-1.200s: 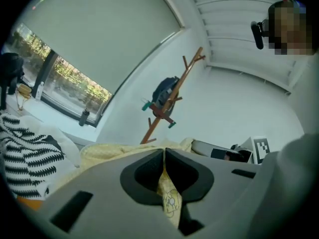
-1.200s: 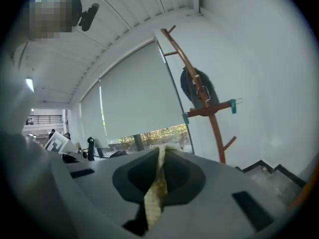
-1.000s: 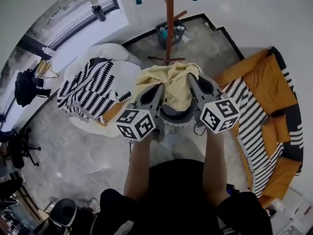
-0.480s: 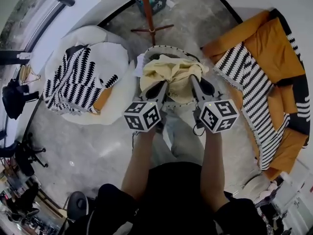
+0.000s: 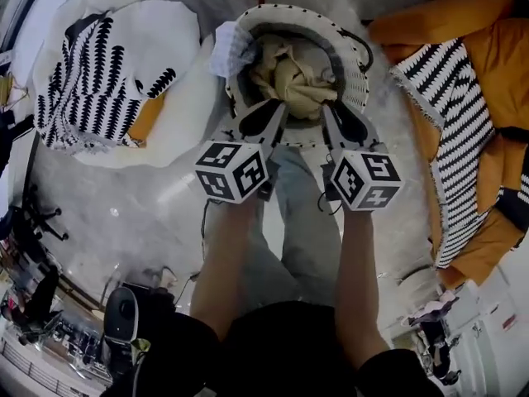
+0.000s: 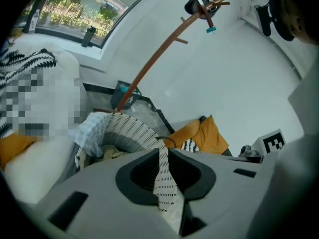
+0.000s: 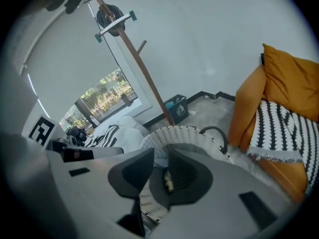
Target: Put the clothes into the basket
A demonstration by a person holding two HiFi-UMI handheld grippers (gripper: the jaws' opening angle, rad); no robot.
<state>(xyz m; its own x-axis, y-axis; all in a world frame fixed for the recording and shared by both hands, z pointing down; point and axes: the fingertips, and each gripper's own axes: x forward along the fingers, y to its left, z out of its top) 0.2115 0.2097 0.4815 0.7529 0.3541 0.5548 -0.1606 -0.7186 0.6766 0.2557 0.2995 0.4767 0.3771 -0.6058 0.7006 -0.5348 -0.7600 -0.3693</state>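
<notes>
As the jaws part, cloth [image 5: 289, 77] drops into basket [image 5: 359, 64].
Left gripper [image 5: 279, 107], right gripper [image 5: 326, 109] both empty: one garment delivered.

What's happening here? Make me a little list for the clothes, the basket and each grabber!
basket: white, woven, partly filled
yellow clothes: bunched up inside the basket
left gripper: jaws nearly together, basket weave in the slit; gripping it or not, unclear
right gripper: jaws apart, nothing held, above the basket
striped cloth: outside the basket, not yet in
</notes>
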